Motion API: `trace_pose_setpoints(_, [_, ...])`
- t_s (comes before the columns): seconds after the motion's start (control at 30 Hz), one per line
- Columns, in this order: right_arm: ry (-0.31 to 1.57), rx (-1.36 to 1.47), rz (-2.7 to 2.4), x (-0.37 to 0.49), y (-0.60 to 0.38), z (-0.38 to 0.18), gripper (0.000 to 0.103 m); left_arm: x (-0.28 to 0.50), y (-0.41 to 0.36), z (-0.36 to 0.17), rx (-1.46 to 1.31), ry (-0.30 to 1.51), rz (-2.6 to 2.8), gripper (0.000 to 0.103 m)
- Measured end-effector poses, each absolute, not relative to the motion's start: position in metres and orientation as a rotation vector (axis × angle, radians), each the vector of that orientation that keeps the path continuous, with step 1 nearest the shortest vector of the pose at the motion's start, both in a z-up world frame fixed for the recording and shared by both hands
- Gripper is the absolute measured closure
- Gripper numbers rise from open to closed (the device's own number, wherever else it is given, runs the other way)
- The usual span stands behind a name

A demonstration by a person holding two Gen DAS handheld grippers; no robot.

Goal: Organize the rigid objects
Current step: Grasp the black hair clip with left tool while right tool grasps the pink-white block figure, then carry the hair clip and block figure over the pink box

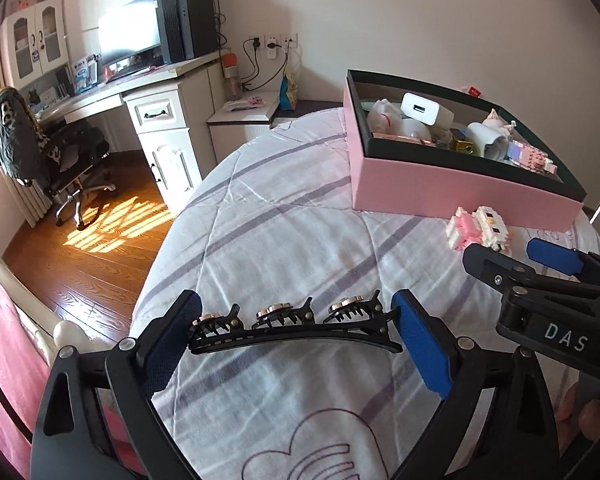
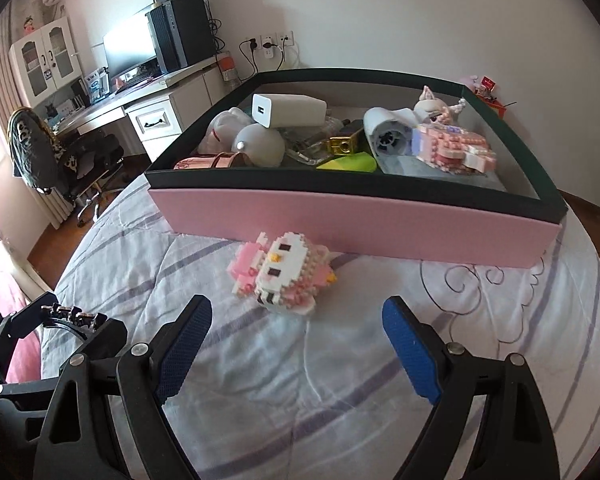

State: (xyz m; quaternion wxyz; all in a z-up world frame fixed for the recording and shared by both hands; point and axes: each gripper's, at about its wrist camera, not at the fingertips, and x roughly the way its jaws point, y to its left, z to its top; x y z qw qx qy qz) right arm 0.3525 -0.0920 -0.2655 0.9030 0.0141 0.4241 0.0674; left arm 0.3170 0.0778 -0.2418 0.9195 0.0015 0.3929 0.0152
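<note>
A black hair clip (image 1: pixel 292 328) with three flower ornaments spans my left gripper (image 1: pixel 296 297), which is shut on it end to end, wide apart, above the striped bedspread. The same clip (image 2: pixel 74 316) shows at the lower left of the right wrist view. A pink and white block figure (image 2: pixel 280 272) lies on the bed just in front of the pink box (image 2: pixel 340 216). My right gripper (image 2: pixel 297 302) is open just short of the figure with nothing between its blue pads. From the left wrist view, the right gripper (image 1: pixel 502 250) is beside the figure (image 1: pixel 480 228).
The black-rimmed box (image 1: pixel 440 188) holds a white charger (image 2: pixel 284 110), a second block figure (image 2: pixel 452 148) and several other small items. The bed edge drops to a wooden floor (image 1: pixel 80 264) on the left. A desk (image 1: pixel 140 84) and an office chair (image 1: pixel 60 160) stand beyond it.
</note>
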Motion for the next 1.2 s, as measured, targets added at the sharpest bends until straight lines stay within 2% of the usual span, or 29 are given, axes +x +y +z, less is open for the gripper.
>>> trace_pose_setpoints(0.27, [0.912, 0.011, 0.124, 0.378, -0.088, -0.277, 0.017, 0.335, 0.070, -0.244, 0.043, 0.814, -0.003, 0.006])
trace_pose_setpoints(0.3, [0.906, 0.010, 0.129, 0.376, -0.090, -0.276, 0.020, 0.335, 0.068, -0.243, 0.049, 0.811, -0.006, 0.006])
trace_pose_setpoints(0.37, [0.898, 0.014, 0.161, 0.372, -0.093, -0.274, 0.036, 0.331, 0.065, -0.241, 0.059, 0.797, -0.019, 0.006])
trace_pose_setpoints(0.43, [0.897, 0.024, 0.194, 0.363, -0.098, -0.272, 0.043, 0.326, 0.062, -0.237, 0.054, 0.785, -0.024, 0.006])
trace_pose_setpoints(0.7, [0.781, 0.082, 0.208, 0.300, -0.140, -0.243, 0.043, 0.290, 0.044, -0.208, 0.016, 0.698, -0.058, 0.006])
trace_pose_setpoints(0.97, [0.493, 0.051, 0.196, 0.208, -0.159, -0.164, 0.043, 0.226, 0.024, -0.143, -0.050, 0.502, -0.069, 0.006])
trace_pose_setpoints(1.2, [0.342, 0.013, 0.161, 0.153, -0.166, -0.117, 0.043, 0.164, 0.003, -0.093, 0.003, 0.339, -0.067, 0.006])
